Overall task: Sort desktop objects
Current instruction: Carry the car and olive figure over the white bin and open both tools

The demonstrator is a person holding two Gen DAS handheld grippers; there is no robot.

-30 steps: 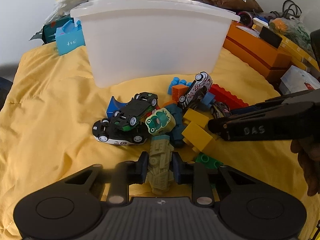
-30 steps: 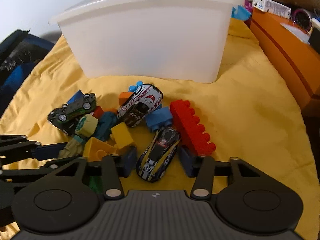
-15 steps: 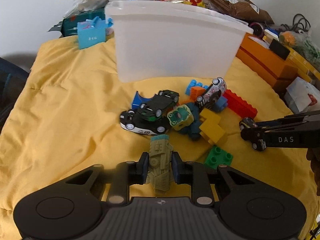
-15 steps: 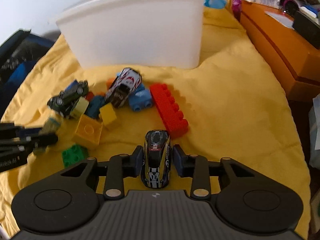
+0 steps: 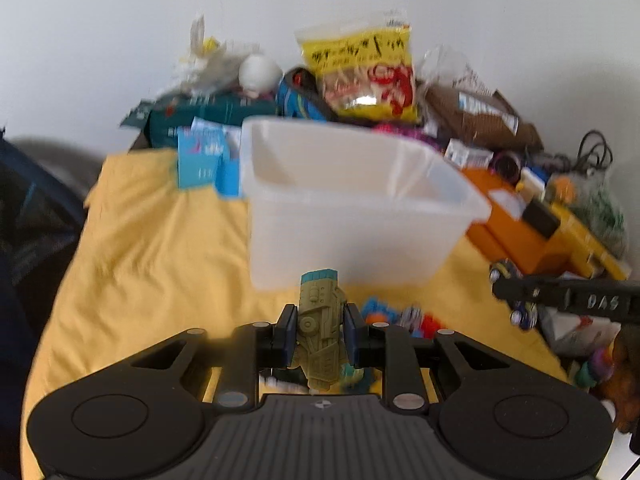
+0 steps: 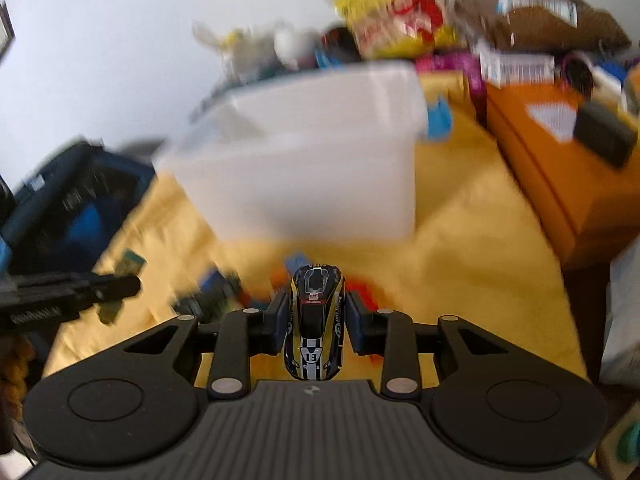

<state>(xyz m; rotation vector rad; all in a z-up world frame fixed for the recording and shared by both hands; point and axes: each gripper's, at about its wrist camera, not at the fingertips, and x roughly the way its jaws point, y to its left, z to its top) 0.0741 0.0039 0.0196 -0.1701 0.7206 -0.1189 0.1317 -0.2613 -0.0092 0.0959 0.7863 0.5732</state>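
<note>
While the left gripper (image 5: 319,331) jaws clamp the olive toy vehicle (image 5: 320,330) before the white bin (image 5: 360,216), the right gripper (image 6: 316,322) jaws are closing on the black-yellow race car (image 6: 316,320); a loose hold could drop it short.

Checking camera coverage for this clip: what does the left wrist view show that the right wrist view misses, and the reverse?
Left wrist only: the olive toy vehicle seen close up, clamped in the left hand-held gripper.

Right wrist only: the top of the black-and-yellow number 13 car between the closing pads of the right hand-held gripper.

Both: white bin, yellow cloth, orange box.
</note>
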